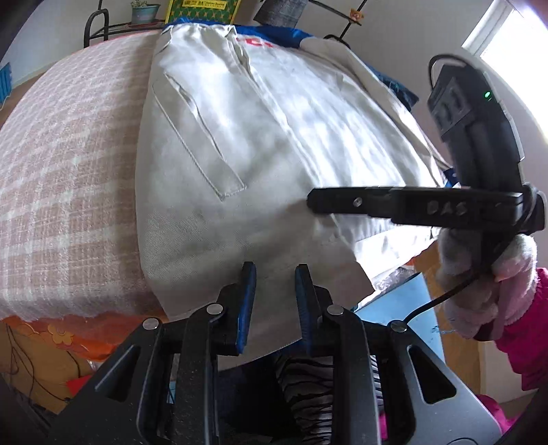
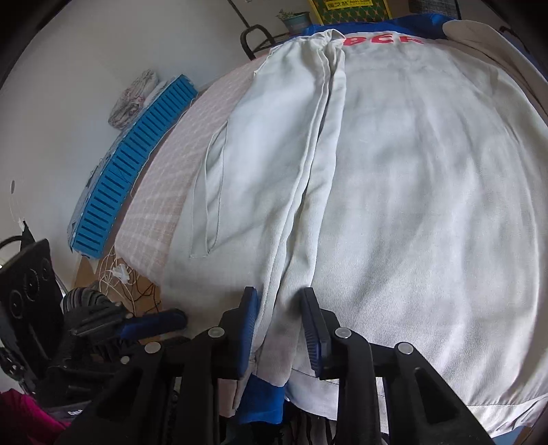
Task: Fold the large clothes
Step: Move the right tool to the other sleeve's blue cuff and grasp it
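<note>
Pink checked blanket (image 1: 68, 164) covers the bed, w/ a plant pot (image 1: 144, 12) and a green box (image 1: 202, 10) on a rack at the far end, and a blue slatted panel (image 2: 137, 161) leaning by the wall. Spread flat on the blanket lies the white jacket (image 1: 274, 137), blue at collar and trim, red lettering (image 2: 383, 39) near the top; one front panel w/ a pocket is already laid over the middle, prob so the sides meet before the next fold.

Left gripper (image 1: 272, 291) sits at the near hem, fingers parted, cloth edge lying between them but not pinched – looks like it's lining up a grab. Right gripper (image 2: 279, 321) straddles the bunched centre fold at the hem, also spread apart, fabric between the pads but no clamp yet; in the left view it reaches in sideways over the jacket, held by a hand in a fluffy pink glove (image 1: 489, 284).

Judging by this, both are set on the bottom edge to lift it toward the collar; hem hangs a bit off the bed edge, so grip needs both layers
</note>
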A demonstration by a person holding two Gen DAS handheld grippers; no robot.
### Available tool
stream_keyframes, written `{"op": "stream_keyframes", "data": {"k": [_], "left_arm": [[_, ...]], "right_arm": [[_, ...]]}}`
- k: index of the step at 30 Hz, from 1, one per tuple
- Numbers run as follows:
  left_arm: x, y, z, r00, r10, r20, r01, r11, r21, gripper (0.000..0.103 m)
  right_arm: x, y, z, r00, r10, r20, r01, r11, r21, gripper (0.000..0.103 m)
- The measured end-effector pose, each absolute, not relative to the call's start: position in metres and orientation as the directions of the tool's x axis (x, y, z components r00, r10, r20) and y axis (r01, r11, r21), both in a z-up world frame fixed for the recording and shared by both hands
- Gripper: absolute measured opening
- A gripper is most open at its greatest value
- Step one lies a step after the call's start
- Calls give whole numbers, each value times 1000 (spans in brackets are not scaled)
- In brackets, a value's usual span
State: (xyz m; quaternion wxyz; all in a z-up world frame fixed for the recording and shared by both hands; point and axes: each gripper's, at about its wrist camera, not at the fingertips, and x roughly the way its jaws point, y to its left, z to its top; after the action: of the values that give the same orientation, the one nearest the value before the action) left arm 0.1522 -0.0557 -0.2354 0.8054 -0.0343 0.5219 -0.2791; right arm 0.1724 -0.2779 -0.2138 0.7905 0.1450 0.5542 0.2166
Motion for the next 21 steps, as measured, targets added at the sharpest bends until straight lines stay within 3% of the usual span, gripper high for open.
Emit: {"op": "stream_keyframes", "data": {"k": [4,8,15,16,18,21], "left_arm": [[150,-54,-224,304,-496,-813,409,839,-359,21],[144,-46,-191,354,-515,-780,415,835,-363,22],[141,-50,-135,419,-567,-710,437,811,-389,22],[141,-52,-128,425,-577,-697,441,805,-397,23],[143,-55,-114,441,-592,-675,448,796,-406,37],[148,-60,-98,456,-609,-649,464,785,-410,37]], "right_arm": [[165,-291,-192,336,502,-797,-190,865,464,31],[140,-328,-153,499,434,-750,-174,898,404,44],[92,-411,-113,691,190,-698,20,959,281,54],[86,-425,-109,708,155,-689,57,960,275,58],[72,-454,-106,726,105,-679,126,951,282,59],[60,-502,-107,732,19,-682,240,929,283,59]]}}
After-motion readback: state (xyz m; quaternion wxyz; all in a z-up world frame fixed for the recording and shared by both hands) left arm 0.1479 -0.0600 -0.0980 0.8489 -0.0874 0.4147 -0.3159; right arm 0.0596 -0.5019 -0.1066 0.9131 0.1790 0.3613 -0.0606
